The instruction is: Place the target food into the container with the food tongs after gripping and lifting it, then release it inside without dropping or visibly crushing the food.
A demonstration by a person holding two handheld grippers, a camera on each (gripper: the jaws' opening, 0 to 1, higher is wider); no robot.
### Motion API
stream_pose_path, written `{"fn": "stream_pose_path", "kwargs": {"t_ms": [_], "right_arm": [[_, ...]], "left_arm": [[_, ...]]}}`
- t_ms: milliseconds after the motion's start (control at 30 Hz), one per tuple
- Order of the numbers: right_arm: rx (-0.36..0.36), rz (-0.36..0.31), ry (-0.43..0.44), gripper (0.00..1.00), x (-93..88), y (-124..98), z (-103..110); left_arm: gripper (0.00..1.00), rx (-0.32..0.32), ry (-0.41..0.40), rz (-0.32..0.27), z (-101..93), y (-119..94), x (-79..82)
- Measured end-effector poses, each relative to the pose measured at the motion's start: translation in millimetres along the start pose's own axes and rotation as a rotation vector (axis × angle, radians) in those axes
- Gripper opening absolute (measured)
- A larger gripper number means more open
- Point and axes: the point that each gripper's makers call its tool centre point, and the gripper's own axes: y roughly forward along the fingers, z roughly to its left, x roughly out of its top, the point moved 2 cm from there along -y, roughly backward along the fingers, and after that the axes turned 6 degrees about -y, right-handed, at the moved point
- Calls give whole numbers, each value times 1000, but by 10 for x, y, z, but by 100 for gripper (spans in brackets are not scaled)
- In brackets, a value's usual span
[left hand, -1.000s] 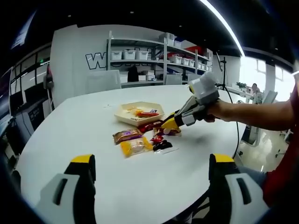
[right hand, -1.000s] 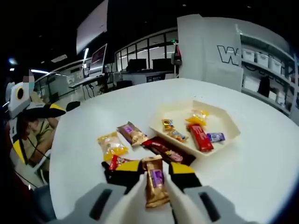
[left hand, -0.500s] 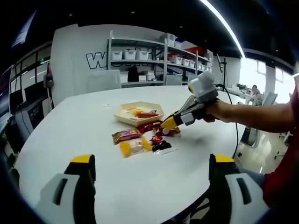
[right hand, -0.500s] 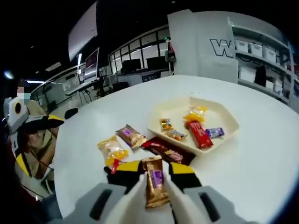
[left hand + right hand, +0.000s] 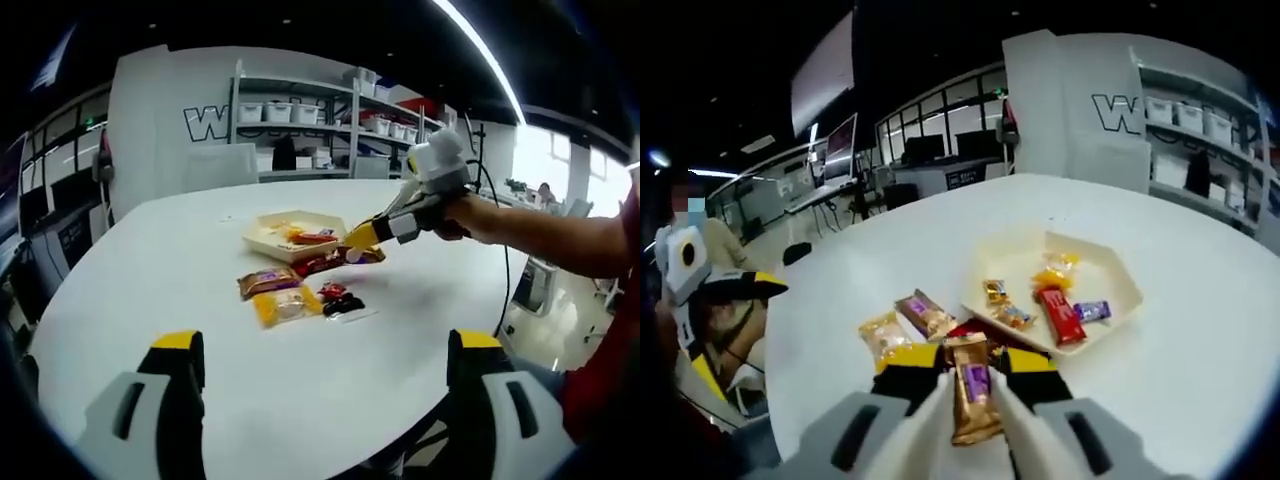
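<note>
In the right gripper view, the right gripper is seen closed on the food tongs, whose pale arms are pressed nearly together around a brown snack packet held upright between them. The packet is lifted clear of the white table, just short of the cream tray. Inside the tray a red bar, a small purple packet and some yellow-wrapped sweets are lying. On the table beside the tray, a brown packet and a yellow packet are seen. In the left gripper view, the left gripper is held wide apart and empty, well back from the snacks.
</note>
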Motion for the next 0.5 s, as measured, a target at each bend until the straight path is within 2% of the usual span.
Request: {"fn": "stream_pose_path", "kwargs": {"t_ms": [500], "right_arm": [[-24, -36, -22, 17, 262, -22, -139]], "left_arm": [[99, 1, -2, -1, 14, -5, -4]]}}
